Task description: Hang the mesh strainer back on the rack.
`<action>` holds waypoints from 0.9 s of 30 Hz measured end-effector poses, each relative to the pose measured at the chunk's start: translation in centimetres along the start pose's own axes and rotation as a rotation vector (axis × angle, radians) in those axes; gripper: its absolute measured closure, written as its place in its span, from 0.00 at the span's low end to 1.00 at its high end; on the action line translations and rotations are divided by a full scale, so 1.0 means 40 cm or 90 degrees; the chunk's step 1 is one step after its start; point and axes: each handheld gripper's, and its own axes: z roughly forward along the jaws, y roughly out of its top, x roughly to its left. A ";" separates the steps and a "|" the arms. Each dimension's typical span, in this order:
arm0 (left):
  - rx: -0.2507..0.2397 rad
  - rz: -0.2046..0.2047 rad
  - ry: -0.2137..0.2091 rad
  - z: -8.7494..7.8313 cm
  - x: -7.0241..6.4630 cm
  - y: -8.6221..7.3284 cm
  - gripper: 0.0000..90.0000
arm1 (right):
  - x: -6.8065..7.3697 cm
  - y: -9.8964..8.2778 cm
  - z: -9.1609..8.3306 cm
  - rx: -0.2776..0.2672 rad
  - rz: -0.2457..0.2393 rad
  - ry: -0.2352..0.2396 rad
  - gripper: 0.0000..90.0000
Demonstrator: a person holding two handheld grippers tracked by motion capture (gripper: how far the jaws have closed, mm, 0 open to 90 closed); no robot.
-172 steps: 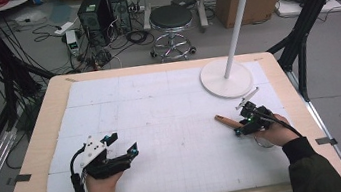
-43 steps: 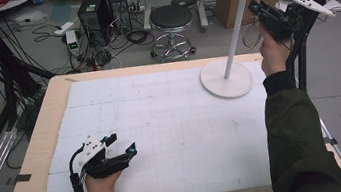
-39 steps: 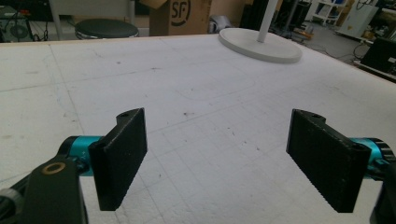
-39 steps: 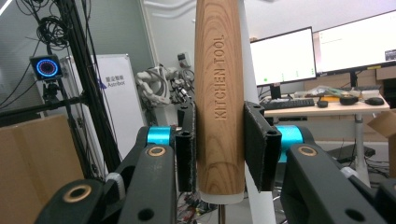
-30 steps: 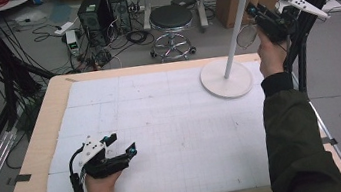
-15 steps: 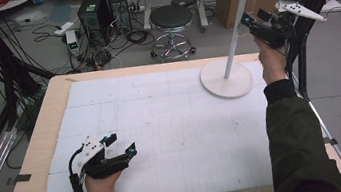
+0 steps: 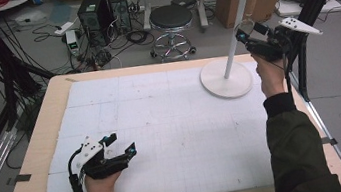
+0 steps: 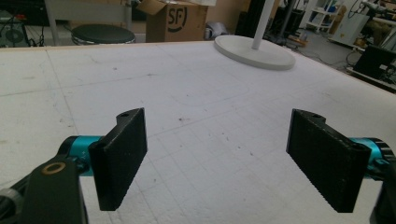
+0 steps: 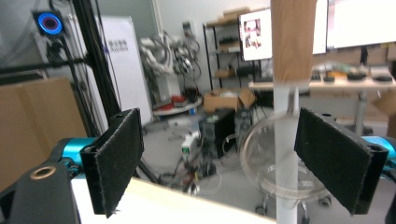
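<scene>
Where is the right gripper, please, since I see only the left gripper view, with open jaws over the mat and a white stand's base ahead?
Observer: In the high view, the right gripper is raised off the table, just right of the white stand's pole.
Operator: Thank you. Is it holding anything?
Observer: No. Its jaws have just been opening, and a wire strainer with a wooden handle hangs between them against the pole, with neither pad touching it.
</scene>
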 end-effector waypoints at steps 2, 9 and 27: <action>-0.003 -0.003 -0.002 0.002 0.000 0.000 0.23 | 0.002 -0.017 -0.016 0.003 0.008 0.000 0.16; -0.002 -0.001 -0.005 0.001 -0.002 0.001 0.23 | 0.018 -0.049 -0.070 0.012 -0.001 0.017 0.16; -0.007 0.004 -0.013 -0.004 -0.018 0.006 0.23 | 0.077 -0.140 -0.124 0.088 -0.039 0.103 0.16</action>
